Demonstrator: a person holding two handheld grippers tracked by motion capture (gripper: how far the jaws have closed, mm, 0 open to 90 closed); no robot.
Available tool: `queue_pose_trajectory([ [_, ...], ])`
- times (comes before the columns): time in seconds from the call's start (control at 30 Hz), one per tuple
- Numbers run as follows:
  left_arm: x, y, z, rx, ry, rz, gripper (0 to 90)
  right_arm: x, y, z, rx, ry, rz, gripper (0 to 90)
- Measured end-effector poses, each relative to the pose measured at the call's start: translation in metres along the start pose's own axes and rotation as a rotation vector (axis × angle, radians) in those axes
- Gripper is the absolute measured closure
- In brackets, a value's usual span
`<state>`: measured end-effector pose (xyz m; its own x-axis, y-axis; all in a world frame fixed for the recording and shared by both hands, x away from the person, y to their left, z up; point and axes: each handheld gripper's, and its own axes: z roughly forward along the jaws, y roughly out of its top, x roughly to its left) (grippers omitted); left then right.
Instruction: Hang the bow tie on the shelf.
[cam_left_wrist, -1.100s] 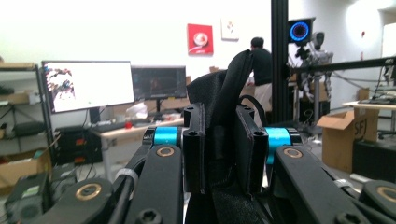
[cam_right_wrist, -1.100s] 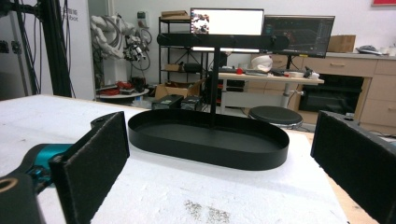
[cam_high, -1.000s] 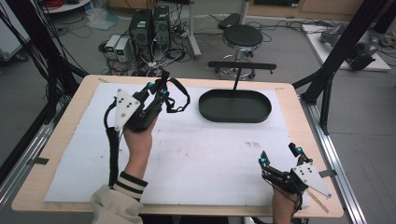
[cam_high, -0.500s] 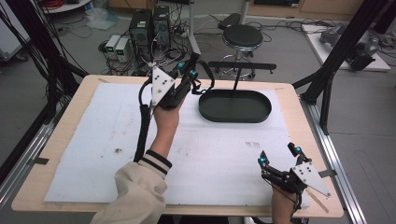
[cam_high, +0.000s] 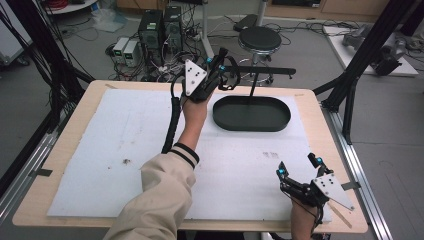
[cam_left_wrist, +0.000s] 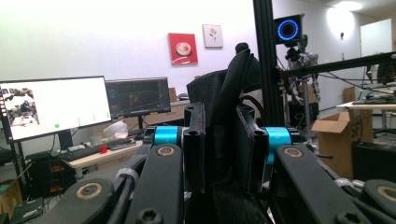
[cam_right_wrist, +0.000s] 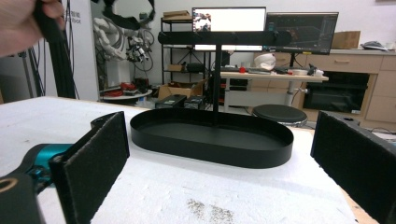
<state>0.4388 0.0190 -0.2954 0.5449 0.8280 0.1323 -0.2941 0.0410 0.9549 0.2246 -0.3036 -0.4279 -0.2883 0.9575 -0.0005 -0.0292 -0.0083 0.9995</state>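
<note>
My left gripper (cam_high: 216, 64) is raised over the table's far edge, just left of the stand, and is shut on a black fabric strap (cam_high: 233, 76) that loops out beyond its tips. In the left gripper view the dark fabric (cam_left_wrist: 223, 107) is pinched between both jaws. The stand is a black oval tray (cam_high: 251, 125) with a thin post and a horizontal bar (cam_high: 267, 71) on top. My right gripper (cam_high: 297, 166) rests open near the front right corner of the table. Its view faces the tray (cam_right_wrist: 210, 140) and the bar (cam_right_wrist: 219, 37), with nothing between its pads (cam_right_wrist: 95, 158).
A white mat (cam_high: 100, 145) covers most of the wooden table (cam_high: 80, 107). Beyond the far edge stand a black stool (cam_high: 260, 39) and computer boxes (cam_high: 160, 30) on the floor. Black frame posts (cam_high: 360, 60) rise at the right.
The left gripper has carried the black strap up and to the right, from the far left of the mat to beside the stand's bar. The right gripper has stayed still.
</note>
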Motion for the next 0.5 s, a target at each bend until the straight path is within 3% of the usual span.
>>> queue_pose_trajectory([
  [0.2, 0.009, -0.019, 0.021, 0.023, 0.007, 0.0, 75.0, -0.001, -0.002, 0.0, 0.013, 0.0, -0.007, 3.4],
  [0.37, 0.013, -0.03, 0.028, 0.024, 0.028, 0.005, 75.0, -0.003, -0.004, -0.001, 0.019, 0.0, -0.004, 3.5],
  [0.5, 0.024, -0.045, 0.032, 0.062, 0.056, 0.012, 74.9, -0.004, -0.005, -0.002, 0.02, -0.003, -0.002, 3.5],
])
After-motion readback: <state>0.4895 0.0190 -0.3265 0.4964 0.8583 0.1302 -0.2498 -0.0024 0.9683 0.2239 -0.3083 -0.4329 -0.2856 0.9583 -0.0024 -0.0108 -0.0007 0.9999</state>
